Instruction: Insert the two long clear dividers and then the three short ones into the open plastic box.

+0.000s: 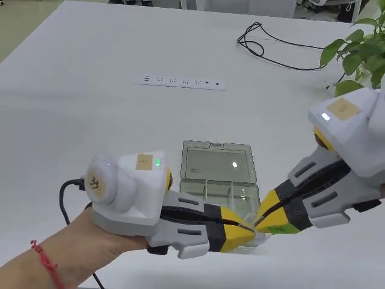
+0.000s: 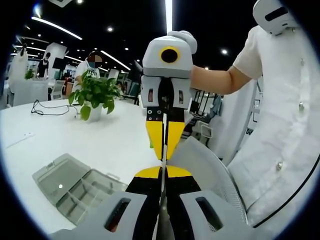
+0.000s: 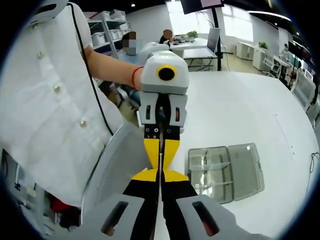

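Nearest, your left gripper (image 1: 242, 232) and right gripper (image 1: 265, 220) meet tip to tip, each apparently clamped on one thin clear divider (image 2: 163, 167). Just beyond: open plastic box (image 1: 219, 180) on table (image 1: 90, 108). Farthest: power strip (image 1: 179, 82).

the left gripper (image 1: 251, 233) and right gripper (image 1: 262, 223) have white housings, black arms, yellow tips and tan stickers. a black cable (image 1: 62, 194) leaves the left one, which shows a green light. a red string bracelet (image 1: 43, 260) circles one wrist; the shirt (image 3: 45, 100) is white, short-sleeved, buttoned.
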Demonstrator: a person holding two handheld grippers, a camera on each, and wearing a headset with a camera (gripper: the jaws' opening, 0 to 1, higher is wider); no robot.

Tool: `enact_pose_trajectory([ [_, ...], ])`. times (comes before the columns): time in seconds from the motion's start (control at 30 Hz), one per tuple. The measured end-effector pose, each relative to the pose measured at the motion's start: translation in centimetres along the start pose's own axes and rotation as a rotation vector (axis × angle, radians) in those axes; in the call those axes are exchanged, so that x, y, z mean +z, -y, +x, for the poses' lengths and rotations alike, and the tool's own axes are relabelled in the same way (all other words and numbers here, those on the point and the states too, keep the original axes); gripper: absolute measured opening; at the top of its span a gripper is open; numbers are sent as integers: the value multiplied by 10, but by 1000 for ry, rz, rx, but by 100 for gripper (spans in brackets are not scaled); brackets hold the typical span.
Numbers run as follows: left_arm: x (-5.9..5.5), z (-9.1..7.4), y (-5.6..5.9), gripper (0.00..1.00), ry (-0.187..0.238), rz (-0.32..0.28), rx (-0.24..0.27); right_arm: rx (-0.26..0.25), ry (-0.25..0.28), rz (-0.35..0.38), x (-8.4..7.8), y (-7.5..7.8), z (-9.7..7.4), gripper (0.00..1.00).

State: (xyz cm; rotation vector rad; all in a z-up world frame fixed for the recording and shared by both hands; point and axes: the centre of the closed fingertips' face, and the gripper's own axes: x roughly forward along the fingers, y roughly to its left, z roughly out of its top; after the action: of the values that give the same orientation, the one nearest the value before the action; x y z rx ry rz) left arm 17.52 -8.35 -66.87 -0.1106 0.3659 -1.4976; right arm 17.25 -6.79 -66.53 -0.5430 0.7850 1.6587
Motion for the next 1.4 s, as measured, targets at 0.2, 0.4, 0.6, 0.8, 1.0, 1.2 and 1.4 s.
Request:
enact_pose_trajectory([
  [0.2, -1, -1, -2, 0, 7, -10, 15, -3, -1, 1, 1, -1, 2, 3],
  [0.4, -1, -3, -6, 2, 14, -11, 34, -6, 1, 2, 2, -1, 1, 3],
  [0.6, -5, -7, -12, 10, 3, -8, 70, -18, 5, 2, 5, -1, -3, 3],
  [0.8, -9, -15, -20, 18, 5, -25, 113, -50, 2, 13, -1, 9, -12, 3],
  [1.0, -12, -28, -32, 32, 13, -34, 181, -102, -20, 19, -10, 24, -20, 3],
  [1.2, -18, -43, -41, 43, 10, -45, 236, -139, -47, 23, -21, 40, -25, 3],
  [1.4, -24, -57, -50, 52, 0, -61, 284, -166, -81, 14, -29, 53, -24, 3],
])
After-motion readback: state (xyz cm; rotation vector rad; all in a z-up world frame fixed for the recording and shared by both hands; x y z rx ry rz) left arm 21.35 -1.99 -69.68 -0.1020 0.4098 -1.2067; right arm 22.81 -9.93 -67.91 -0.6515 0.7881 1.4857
